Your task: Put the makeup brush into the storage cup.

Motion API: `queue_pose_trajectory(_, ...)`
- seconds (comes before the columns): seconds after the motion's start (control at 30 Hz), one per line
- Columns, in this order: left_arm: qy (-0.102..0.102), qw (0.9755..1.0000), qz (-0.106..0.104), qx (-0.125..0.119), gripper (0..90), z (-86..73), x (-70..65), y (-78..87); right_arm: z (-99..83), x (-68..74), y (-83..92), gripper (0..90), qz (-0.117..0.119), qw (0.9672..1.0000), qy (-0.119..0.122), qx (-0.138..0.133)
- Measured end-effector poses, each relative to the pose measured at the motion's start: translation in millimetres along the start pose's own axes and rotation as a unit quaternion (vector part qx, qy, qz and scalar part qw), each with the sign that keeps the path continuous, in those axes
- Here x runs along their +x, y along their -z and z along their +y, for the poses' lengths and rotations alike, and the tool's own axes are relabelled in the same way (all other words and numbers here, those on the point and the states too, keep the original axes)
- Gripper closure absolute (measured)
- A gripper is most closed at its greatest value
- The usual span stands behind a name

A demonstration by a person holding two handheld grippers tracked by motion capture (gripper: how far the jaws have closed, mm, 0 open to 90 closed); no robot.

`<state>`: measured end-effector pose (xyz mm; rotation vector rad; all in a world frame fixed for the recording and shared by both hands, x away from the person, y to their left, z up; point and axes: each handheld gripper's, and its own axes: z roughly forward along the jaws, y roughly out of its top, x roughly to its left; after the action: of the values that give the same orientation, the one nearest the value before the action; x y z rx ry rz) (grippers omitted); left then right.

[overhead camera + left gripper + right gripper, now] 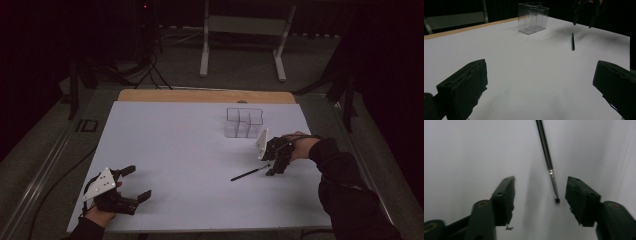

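The right tool (274,161) hangs over the near end of a thin black brush (250,173) that lies flat on the white counter (175,150), just in front of a clear divided box (243,122). In the right gripper view the jaws stand partly apart, one on each side of the brush's (548,161) tip end, with neither pad touching it; the grip is not yet made. The left tool (129,187) rests released near the counter's front left corner, well apart from the work, its jaws wide. To take the brush cleanly, the right tool likely needs to sink until its pads reach the counter on both sides of the shaft, then close square across it. Grasping a little farther up, past the metal band, would probably give a steadier hold than the narrow tip, where the brush could pivot or slip out. A slow close should keep so thin a thing from rolling away.
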<state>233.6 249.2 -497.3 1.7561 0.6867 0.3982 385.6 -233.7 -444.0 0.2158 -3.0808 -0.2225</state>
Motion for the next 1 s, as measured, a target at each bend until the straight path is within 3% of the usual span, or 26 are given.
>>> queue_pose_trajectory(0.2, 0.001, 1.0, 0.0, 0.0, 0.4, -0.2, 0.3, -0.1, 3.5, -1.1, -6.2, 53.6, -0.004, 0.9997, 0.017, 0.015)
queue_pose_trajectory(0.33, 0.002, 1.0, 0.001, 0.001, 0.4, -0.3, 0.4, -0.2, 5.0, -3.3, -9.7, 62.3, -0.022, 0.9989, 0.036, 0.019)
queue_pose_trajectory(0.53, 0.002, 1.0, 0.001, 0.001, 0.4, -0.4, 0.5, -0.2, 6.3, -4.5, -19.9, 67.5, -0.033, 0.9966, 0.067, 0.035)
queue_pose_trajectory(1.0, 0.001, 1.0, 0.001, 0.001, 0.4, -0.6, 0.7, -0.2, 5.5, -8.6, -37.1, 75.7, -0.034, 0.9941, 0.09, 0.05)
